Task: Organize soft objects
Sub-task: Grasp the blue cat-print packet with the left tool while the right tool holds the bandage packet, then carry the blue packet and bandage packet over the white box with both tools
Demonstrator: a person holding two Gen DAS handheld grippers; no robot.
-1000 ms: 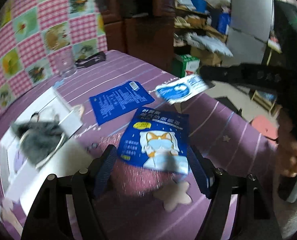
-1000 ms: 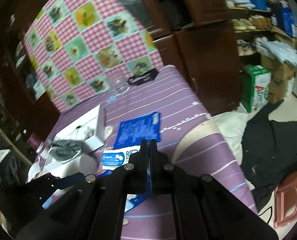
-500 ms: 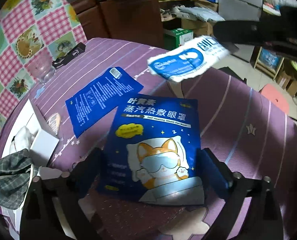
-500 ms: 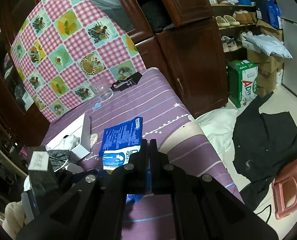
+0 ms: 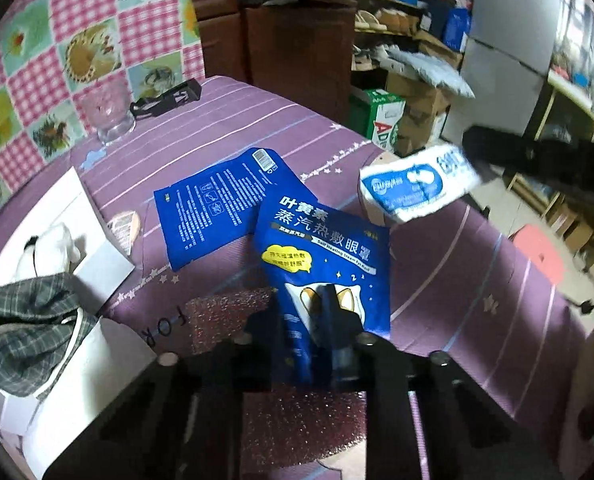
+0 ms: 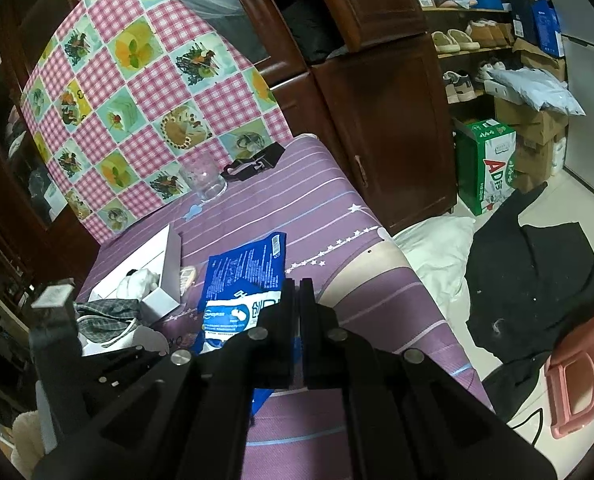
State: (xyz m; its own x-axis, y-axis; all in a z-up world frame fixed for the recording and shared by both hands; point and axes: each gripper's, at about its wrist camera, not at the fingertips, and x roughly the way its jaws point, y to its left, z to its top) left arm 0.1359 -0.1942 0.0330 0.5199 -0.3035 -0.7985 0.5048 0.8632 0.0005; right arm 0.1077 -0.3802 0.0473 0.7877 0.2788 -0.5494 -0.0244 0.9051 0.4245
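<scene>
A purple striped cloth [image 5: 437,280] with small white stars covered the table, and a pink checked cloth with fruit and flower squares [image 6: 145,92] hung behind it in the upper left of both views. Dark wooden cabinets [image 6: 381,120] stood beyond, with shelves of shoes and cardboard boxes in the upper right.

In the left wrist view, the left gripper [image 5: 317,320] sat at the bottom centre, its jaws closing on the lower end of a blue eye-mask pouch with a cartoon cat [image 5: 325,256]; the pouch was pinched between them and stood raised, buckled along its middle. Just behind it, a second blue pouch [image 5: 221,208] lay flat on the cloth with its printed back up, its near corner tucked under the cat pouch. A white and blue packet [image 5: 417,188] hung in the air at the right of that frame, held at its far end by the right gripper [image 6: 297,300], whose jaws were pressed together on it at the centre of the right wrist view.

At the left edge of the left wrist view, an open white box [image 5: 57,240] held a white soft item [image 5: 53,248], and a grey plaid cloth [image 5: 25,332] lay over its near rim. A clear glass [image 5: 109,112] stood near the checked cloth, with a black strap-like object [image 5: 165,100] just beside it.
</scene>
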